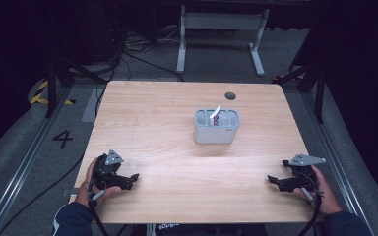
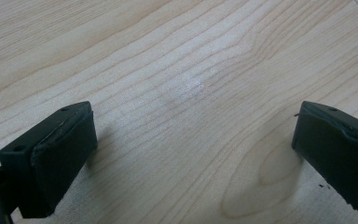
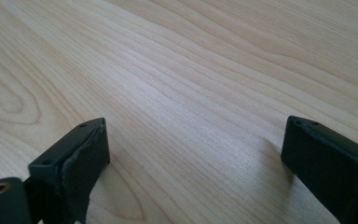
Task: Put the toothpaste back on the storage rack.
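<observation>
While both grippers sit on the table point(image 1: 177, 147), nothing's held.
Left gripper point(image 1: 134, 178) and right gripper point(image 1: 271, 181) (jaws wide) rest well short of the grey holder point(image 1: 216, 132).

**Both grippers low at the near edge, jaws wide**

The left hand point(image 1: 94, 189) holds the left gripper point(image 1: 132, 180) at the near left, its black jaws pointing right toward the middle. The right hand point(image 1: 325, 194) holds the right gripper point(image 1: 271, 182) at the near right, jaws pointing left. In each gripper view the two jaws stand far apart with nothing between them. Dark sleeves show at the near edge.
</observation>
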A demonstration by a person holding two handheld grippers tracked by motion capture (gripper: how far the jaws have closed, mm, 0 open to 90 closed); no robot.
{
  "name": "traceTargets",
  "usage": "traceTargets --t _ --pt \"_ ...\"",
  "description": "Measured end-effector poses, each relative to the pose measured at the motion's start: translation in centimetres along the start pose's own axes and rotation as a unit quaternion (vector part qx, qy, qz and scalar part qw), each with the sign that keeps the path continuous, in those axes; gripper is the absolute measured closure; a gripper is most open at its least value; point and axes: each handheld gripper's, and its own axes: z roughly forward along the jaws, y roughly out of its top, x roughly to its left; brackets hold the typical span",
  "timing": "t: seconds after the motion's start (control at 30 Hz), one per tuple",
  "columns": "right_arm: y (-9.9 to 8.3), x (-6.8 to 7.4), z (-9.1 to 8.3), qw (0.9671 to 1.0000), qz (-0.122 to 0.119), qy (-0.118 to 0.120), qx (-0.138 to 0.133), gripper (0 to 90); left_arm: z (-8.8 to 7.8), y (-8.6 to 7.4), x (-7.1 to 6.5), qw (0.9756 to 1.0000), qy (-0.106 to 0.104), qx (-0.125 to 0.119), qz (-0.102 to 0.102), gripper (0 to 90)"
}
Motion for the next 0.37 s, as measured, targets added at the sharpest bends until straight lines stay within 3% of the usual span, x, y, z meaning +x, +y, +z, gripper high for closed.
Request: traceTargets --t 0.37 --pt "0.12 0.12 0.15 1.0 0.006 -0.006 0.003 5.5 0.0 0.0 -0.02 1.0 0.001 0.0 -0.001 0.3"
